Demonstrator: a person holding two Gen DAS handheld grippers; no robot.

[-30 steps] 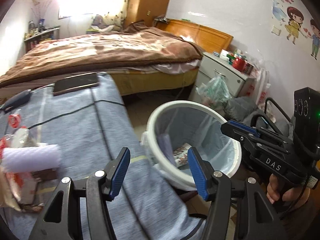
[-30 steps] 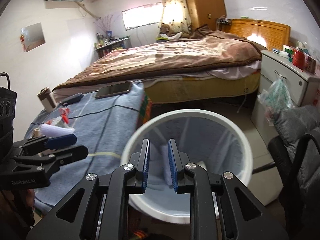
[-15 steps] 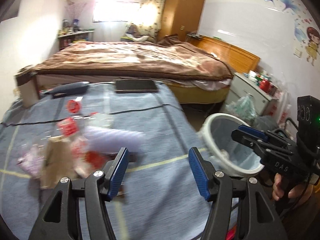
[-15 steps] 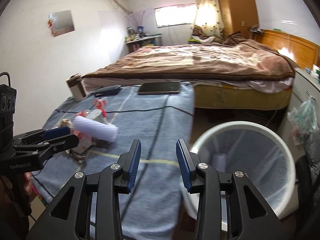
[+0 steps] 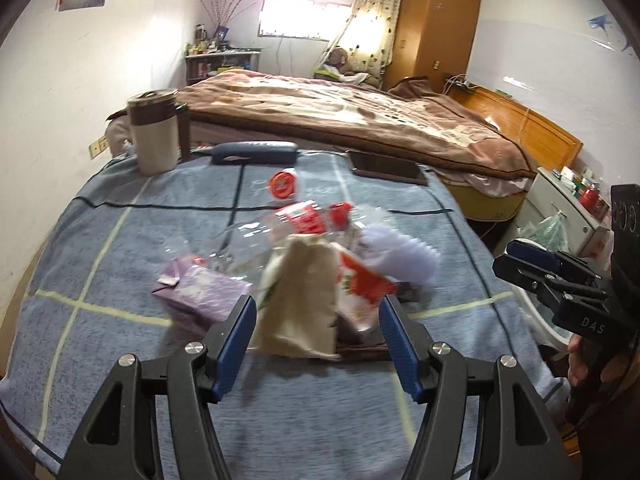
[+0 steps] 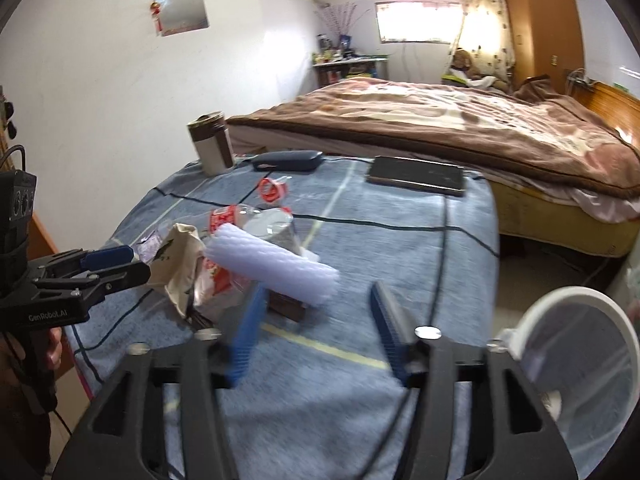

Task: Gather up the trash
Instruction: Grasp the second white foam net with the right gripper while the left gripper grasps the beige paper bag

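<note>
Trash (image 5: 304, 264) lies heaped at the centre of the left wrist frame on the blue-covered counter (image 5: 120, 360): a beige paper bag (image 5: 304, 300), a purple packet (image 5: 200, 292), red-printed wrappers, clear plastic and a white foam sleeve (image 6: 272, 268). The left claw (image 5: 316, 344) stands wide apart and empty, framing the bag. The right claw (image 6: 316, 328) is opening, with nothing between its pads, at the lower centre of its own frame. Since the pieces overlap, a pinch on one could drag others off the counter edge. The light sleeve may slip out. The bin (image 6: 576, 360) sits at lower right, so a careless carry could drop bits onto the floor.
</note>
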